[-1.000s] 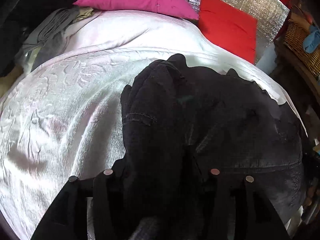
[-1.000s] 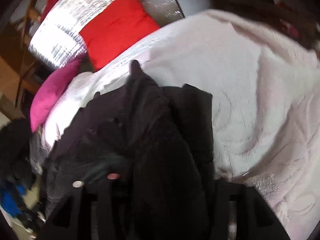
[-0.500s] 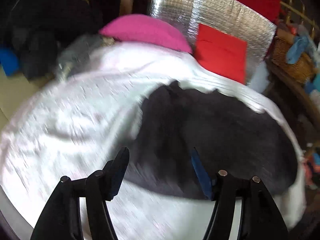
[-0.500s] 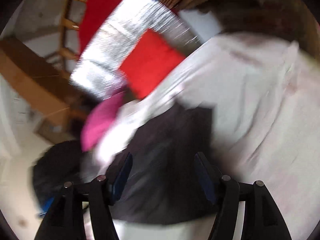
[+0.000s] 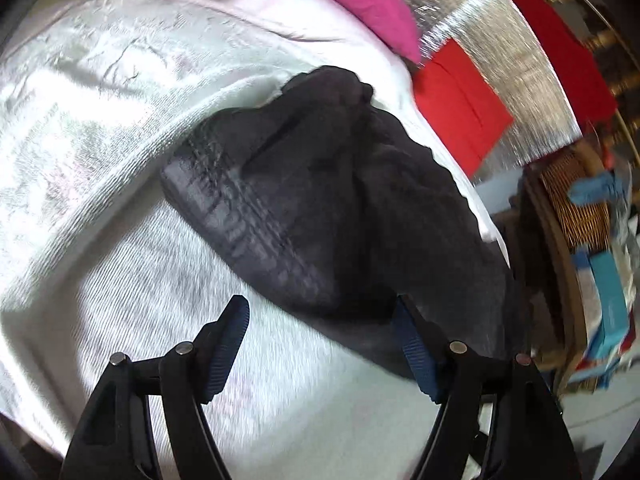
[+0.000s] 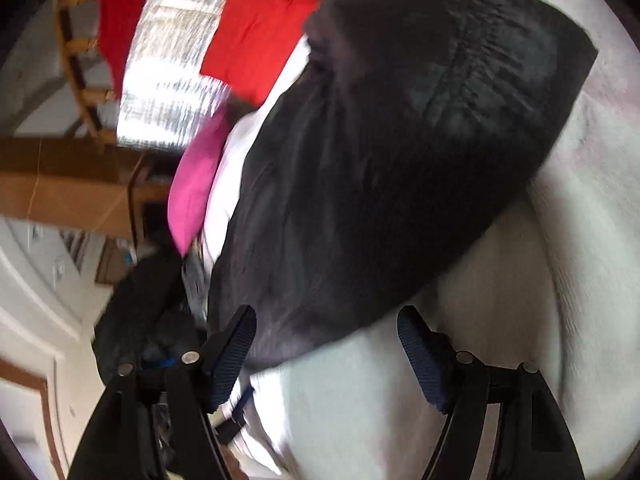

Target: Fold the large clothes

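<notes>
A dark, almost black garment (image 5: 320, 200) lies bunched and folded over on a white bedspread (image 5: 120, 160). My left gripper (image 5: 320, 316) hovers just short of the garment's near edge, jaws opening, with only bedspread and the garment's rim between the blue pads. In the right wrist view the same garment (image 6: 400, 140) fills the middle of the picture. My right gripper (image 6: 326, 324) sits at its near edge, jaws also opening, and nothing is pinched between its pads. Both views are blurred by motion.
A pink pillow (image 5: 360, 0) and a red cushion (image 5: 460, 108) lean against a silver foil panel (image 5: 500, 40) at the bed's head. A wicker basket (image 5: 576, 208) with blue items stands to the right. A dark clothes heap (image 6: 144, 308) lies beside the bed.
Both grippers let go of the dark garment, which dropped onto the bedspread, and their jaws spread. Both pulled back from the cloth and rolled, so the views tilted.
</notes>
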Available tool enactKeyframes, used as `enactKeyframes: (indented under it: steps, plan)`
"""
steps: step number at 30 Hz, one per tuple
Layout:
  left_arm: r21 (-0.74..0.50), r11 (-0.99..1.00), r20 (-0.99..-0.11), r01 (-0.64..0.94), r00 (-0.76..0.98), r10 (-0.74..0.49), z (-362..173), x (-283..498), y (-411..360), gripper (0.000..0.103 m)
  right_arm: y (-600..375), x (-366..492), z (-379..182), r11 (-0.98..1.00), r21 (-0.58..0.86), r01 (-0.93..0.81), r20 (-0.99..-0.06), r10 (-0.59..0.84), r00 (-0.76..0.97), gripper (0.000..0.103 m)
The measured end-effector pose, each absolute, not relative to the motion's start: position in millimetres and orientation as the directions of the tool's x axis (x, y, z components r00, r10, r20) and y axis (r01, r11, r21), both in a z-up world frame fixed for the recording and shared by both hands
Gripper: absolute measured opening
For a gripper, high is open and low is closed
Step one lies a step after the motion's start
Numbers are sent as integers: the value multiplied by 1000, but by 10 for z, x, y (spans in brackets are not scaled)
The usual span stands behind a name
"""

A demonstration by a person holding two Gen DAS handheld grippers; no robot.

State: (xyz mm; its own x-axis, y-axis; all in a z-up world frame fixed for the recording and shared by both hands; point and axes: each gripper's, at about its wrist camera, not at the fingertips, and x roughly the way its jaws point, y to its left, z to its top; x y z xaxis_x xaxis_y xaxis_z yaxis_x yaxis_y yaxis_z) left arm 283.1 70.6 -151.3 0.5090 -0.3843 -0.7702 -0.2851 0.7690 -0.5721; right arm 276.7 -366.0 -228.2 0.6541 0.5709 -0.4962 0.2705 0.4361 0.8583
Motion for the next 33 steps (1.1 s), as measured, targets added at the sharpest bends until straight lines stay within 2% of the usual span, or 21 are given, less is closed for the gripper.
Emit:
enactKeyframes:
  steps: [5,6,7,8,10,12,16,17,18,20,21,22,23,24,27,28,29,33]
  plan:
    - [-633,683,-735,-364,560,-382,-1628,3026,868,74,-3798,2889,-2356,331,890,315,-447,494,746,77]
    - [-637,676,-732,-371,566,-379,-1635,3063,878,67,-3817,2899,-2362,314,896,312,-434,480,762,77]
    - [-624,682,-741,-382,565,-362,-1638,3099,879,56,-3811,2928,-2356,320,895,311,-434,469,769,77]
    - [-611,696,-748,-377,563,-352,-1627,3126,872,53,-3773,2957,-2337,343,886,312,-448,457,769,74]
    - [-595,721,-747,-356,576,-332,-1570,3151,829,37,-3705,2996,-2228,436,845,309,-494,415,764,55]
    - [-590,737,-730,-330,608,-312,-1459,3138,784,31,-3573,3052,-2125,531,790,305,-540,369,757,44]
    - [-519,813,-713,-263,658,-243,-1173,3087,657,29,-3396,3053,-1843,667,704,243,-556,305,774,42]
    - [-531,810,-702,-248,665,-257,-1195,3110,638,29,-3384,3070,-1845,674,696,249,-567,302,766,43]
    - [-531,806,-715,-261,648,-262,-1262,3128,661,31,-3409,3110,-1928,654,705,274,-586,320,744,49]
    - [-528,790,-760,-312,590,-274,-1469,3191,710,43,-3506,3142,-2115,553,765,331,-584,379,717,59]
    - [-534,776,-773,-337,566,-286,-1562,3219,726,57,-3578,3144,-2193,478,807,347,-556,415,720,59]
    - [-565,745,-764,-355,565,-310,-1653,3231,771,62,-3620,3157,-2174,449,823,347,-538,423,729,59]
    - [-613,700,-741,-365,574,-349,-1734,3255,799,62,-3651,3160,-2155,419,841,343,-518,435,736,60]
    - [-632,685,-727,-364,585,-360,-1781,3260,812,60,-3668,3163,-2163,396,854,338,-501,445,742,61]
    - [-612,725,-713,-317,618,-331,-1718,3239,737,35,-3670,3230,-2211,398,858,325,-491,445,749,58]
    - [-595,748,-706,-293,635,-313,-1650,3237,686,31,-3664,3246,-2197,407,854,325,-496,446,745,53]
    - [-577,768,-704,-277,645,-296,-1595,3230,665,30,-3642,3272,-2134,441,838,321,-514,441,736,43]
    - [-511,836,-659,-202,717,-229,-1299,3097,594,27,-3449,3289,-1718,649,724,235,-563,357,746,40]
